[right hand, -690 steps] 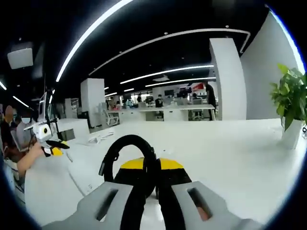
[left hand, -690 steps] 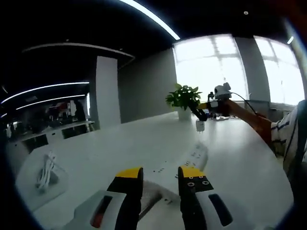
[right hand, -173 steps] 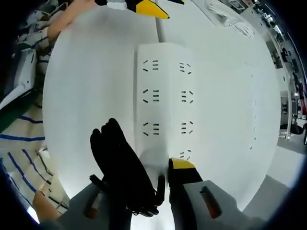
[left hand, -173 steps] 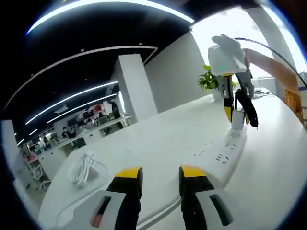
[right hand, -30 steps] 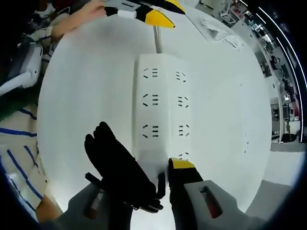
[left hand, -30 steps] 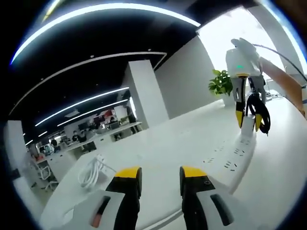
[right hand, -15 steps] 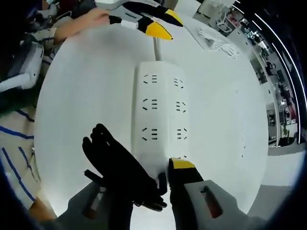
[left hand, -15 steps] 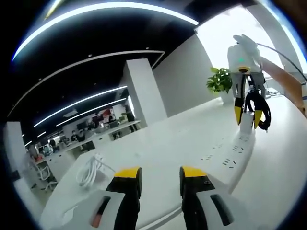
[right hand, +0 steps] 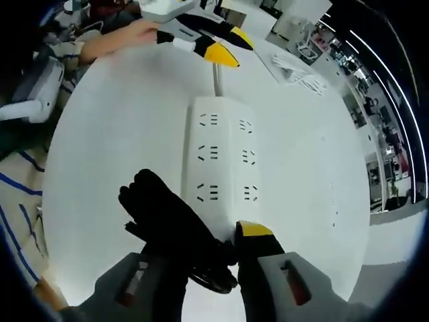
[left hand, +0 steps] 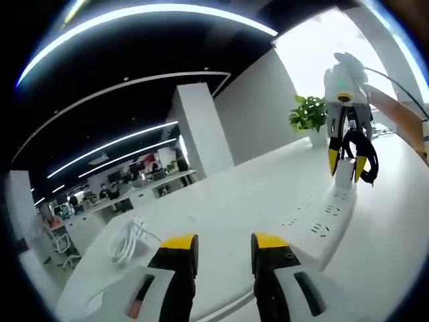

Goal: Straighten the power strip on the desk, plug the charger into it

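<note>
A long white power strip (right hand: 224,157) lies flat on the white desk (right hand: 114,134), its cord (right hand: 216,84) running away from me. In the left gripper view the strip (left hand: 320,223) stretches off to the right. At its far end my right gripper (left hand: 346,164) is shut on a white charger (left hand: 344,176) that stands on the strip; a black cable loop (left hand: 365,157) hangs beside it. In the right gripper view the black cable (right hand: 171,225) covers one finger of my right gripper (right hand: 224,245). My left gripper (left hand: 224,243) is open and holds nothing.
A coil of white cable (left hand: 127,236) lies at the desk's left side, seen also as the white cable (right hand: 298,67). A potted plant (left hand: 308,115) stands at the back. The left gripper (right hand: 214,43) and a hand (right hand: 124,33) are beyond the strip's cord end. Office desks lie behind.
The right gripper view has pulled back a little, so the strip looks smaller and farther off. The black cable bundle has shifted slightly. The left gripper has stayed put.
</note>
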The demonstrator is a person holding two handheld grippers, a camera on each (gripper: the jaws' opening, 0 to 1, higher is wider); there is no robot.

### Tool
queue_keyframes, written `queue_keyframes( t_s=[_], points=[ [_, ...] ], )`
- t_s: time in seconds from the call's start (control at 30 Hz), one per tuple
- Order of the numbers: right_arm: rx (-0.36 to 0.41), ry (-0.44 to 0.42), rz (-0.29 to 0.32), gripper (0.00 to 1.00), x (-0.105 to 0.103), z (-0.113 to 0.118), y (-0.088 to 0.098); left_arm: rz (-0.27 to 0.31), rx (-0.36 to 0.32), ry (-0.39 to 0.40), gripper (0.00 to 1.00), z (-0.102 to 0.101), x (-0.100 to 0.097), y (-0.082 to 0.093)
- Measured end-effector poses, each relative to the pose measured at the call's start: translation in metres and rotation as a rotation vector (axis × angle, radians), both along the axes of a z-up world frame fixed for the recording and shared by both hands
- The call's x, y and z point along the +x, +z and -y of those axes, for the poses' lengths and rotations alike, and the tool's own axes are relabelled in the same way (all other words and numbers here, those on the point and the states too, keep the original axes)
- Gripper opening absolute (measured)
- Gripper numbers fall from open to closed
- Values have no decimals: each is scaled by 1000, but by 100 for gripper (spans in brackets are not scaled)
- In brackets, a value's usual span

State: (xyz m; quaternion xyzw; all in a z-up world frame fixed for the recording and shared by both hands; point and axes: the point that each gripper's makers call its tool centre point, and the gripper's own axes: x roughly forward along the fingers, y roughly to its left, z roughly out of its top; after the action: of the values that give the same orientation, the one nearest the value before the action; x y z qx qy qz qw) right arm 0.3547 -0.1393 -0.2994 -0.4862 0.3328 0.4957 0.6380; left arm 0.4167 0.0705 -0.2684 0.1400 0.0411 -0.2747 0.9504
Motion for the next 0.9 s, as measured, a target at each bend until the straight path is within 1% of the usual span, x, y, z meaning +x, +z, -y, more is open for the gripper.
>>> queue_keyframes(
  t_s=[0.67,0.9],
  points=[
    [75,12,45,26,0,2,6,5,0,-2,31,5,-2,5],
    [120,8,62,26,1,1,11,5,0,0,31,3,-1,6]
  ],
)
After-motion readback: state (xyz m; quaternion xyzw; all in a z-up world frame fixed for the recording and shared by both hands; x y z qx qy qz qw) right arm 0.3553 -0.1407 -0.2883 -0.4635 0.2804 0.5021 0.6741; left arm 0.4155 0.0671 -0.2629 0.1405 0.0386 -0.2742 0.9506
